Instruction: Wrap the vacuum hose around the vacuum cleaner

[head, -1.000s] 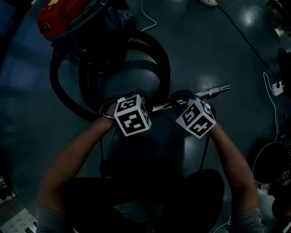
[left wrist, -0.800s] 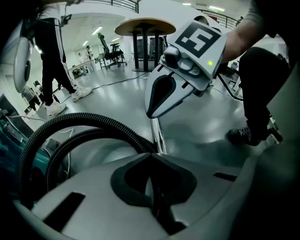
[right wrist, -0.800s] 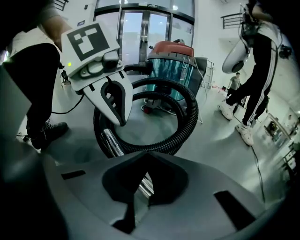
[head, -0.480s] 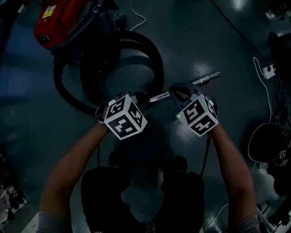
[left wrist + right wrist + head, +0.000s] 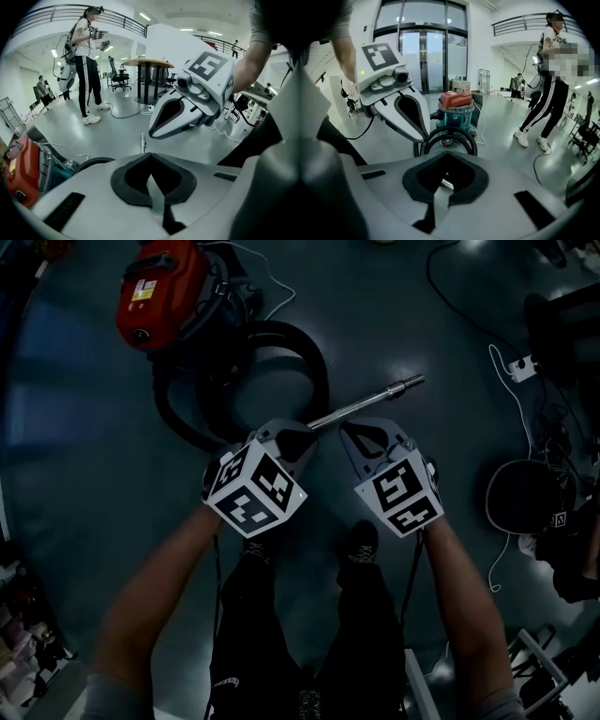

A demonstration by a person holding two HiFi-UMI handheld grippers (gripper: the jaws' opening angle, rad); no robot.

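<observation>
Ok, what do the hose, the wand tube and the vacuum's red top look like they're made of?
The hose is black and matte and lies in curved loops, so it is probably flexible plastic or rubber. The wand tube is silvery with bright glints, so it is likely metal. The red top is smooth and glossy with a moulded shape, so it is probably hard plastic.

Glossy grey floor (image 5: 75, 427) carries: vacuum cleaner (image 5: 161, 292) (red-topped) at 11 o'clock, coiled black hose (image 5: 314, 362) at 12, metal wand (image 5: 370, 399) at 1, power strip (image 5: 522, 366) at 2.
</observation>
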